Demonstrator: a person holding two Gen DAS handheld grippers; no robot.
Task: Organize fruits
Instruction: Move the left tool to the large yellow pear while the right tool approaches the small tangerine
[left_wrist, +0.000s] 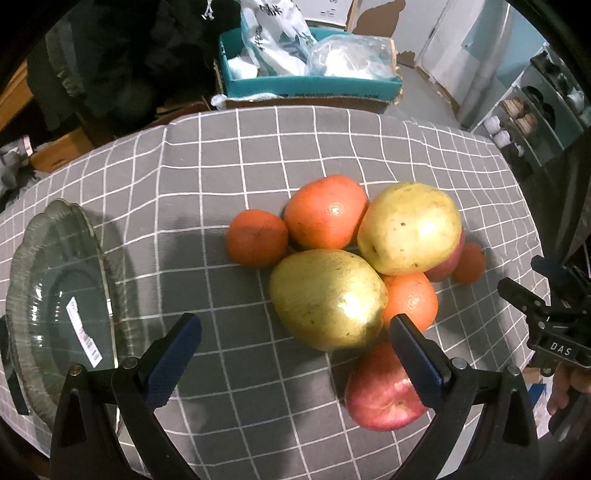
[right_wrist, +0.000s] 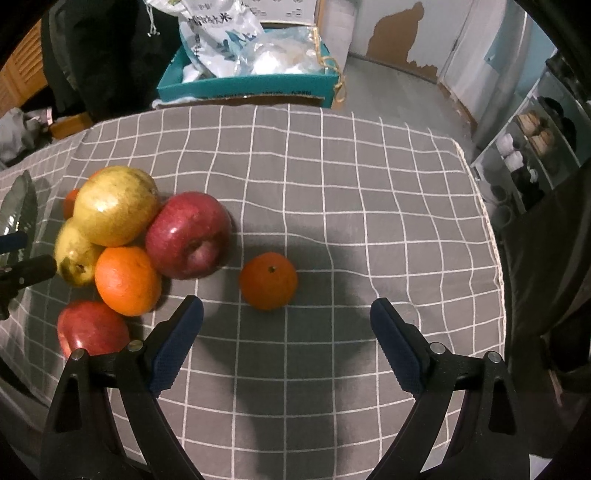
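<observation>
1. Glass plate (left_wrist: 55, 288): far left on the checked tablecloth (left_wrist: 258, 147), bare, likely the fruit's destination.
2. Left gripper (left_wrist: 295, 332): jaws apart, empty, aimed at the near pear (left_wrist: 325, 299) in the touching fruit pile.
3. Right gripper (right_wrist: 286, 317): jaws apart, empty, lined up on the lone orange (right_wrist: 268, 280), which sits just clear of the pile and offers easy access.

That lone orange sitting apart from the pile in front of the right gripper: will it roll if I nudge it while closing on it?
Probably. The lone orange is round and rests free on the flat tablecloth, with nothing touching it to stop it. Its dimpled skin should give the right gripper fair purchase. It looks firm, so a centred squeeze should hold.
</observation>
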